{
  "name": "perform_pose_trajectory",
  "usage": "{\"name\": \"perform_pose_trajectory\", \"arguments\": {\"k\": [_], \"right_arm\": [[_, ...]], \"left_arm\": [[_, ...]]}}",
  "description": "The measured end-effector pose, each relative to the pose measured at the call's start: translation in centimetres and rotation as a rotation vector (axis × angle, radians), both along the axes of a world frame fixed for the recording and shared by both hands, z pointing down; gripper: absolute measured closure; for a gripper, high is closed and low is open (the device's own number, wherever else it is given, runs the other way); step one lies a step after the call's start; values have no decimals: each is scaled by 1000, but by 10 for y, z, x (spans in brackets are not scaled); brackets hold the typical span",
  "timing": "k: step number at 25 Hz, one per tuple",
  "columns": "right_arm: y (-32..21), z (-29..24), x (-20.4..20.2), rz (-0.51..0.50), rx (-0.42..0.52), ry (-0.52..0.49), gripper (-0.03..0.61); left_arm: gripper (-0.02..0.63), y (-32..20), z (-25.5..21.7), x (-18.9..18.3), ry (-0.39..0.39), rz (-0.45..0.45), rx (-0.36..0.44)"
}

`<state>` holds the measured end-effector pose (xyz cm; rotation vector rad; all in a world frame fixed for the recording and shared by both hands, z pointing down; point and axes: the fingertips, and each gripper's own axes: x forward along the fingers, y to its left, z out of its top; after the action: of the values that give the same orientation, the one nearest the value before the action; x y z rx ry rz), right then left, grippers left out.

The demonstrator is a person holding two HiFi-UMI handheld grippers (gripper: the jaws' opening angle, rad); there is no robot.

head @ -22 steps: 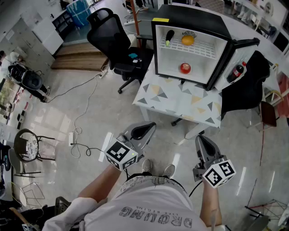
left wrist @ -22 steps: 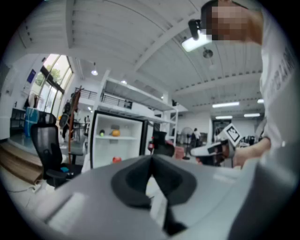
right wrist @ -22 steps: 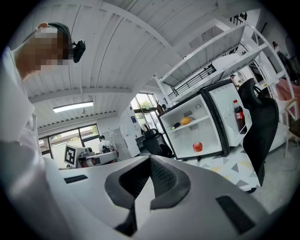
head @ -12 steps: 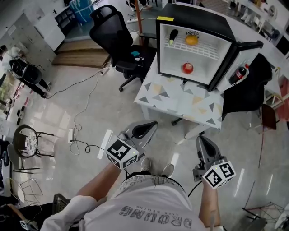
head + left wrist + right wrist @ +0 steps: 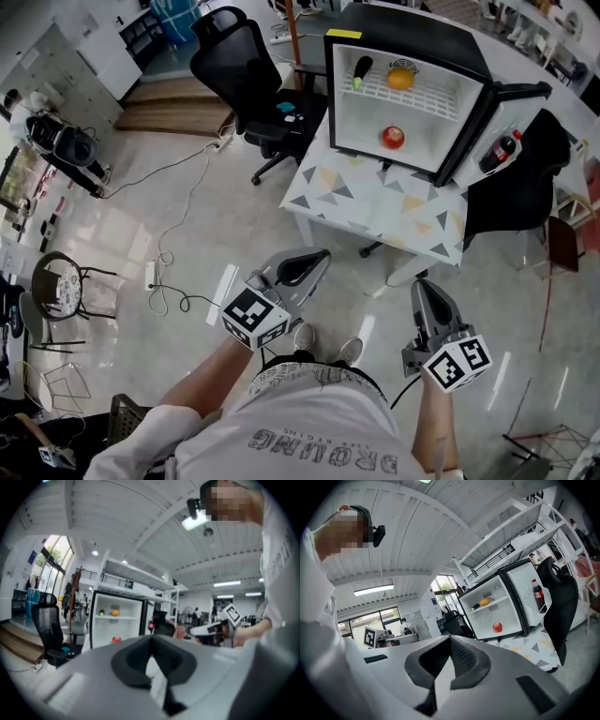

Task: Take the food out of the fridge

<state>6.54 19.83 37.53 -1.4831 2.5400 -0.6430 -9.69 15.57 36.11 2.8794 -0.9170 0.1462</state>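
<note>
A small black fridge (image 5: 412,28) stands open on a low patterned table (image 5: 375,211). On its upper wire shelf lie an orange (image 5: 400,80) and a dark eggplant (image 5: 360,70); a red apple (image 5: 393,138) sits on the fridge floor. A cola bottle (image 5: 501,150) stands in the open door. My left gripper (image 5: 317,260) and right gripper (image 5: 423,291) hover over the floor, well short of the table, both shut and empty. The right gripper view shows the apple (image 5: 498,627), the orange (image 5: 484,602) and the bottle (image 5: 537,595) far ahead.
A black office chair (image 5: 246,80) stands left of the table, another dark chair (image 5: 525,192) behind the fridge door. A white cable and power strip (image 5: 152,274) lie on the glossy floor at left. A round stool (image 5: 58,291) is at the far left.
The view has shifted slightly toward the fridge. Both grippers keep the same pose, shut and empty.
</note>
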Motion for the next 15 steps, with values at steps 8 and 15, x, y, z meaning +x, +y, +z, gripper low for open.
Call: {"name": "perform_pose_trajectory", "arguments": {"k": [8,15], "right_arm": [[6,6,22,-20,3,-21,591],[8,10,44,-42,1,-34,591]], "left_arm": [[607,9,0,25,-11,-14,10],[607,16,4,50,-22,-26,6]]}}
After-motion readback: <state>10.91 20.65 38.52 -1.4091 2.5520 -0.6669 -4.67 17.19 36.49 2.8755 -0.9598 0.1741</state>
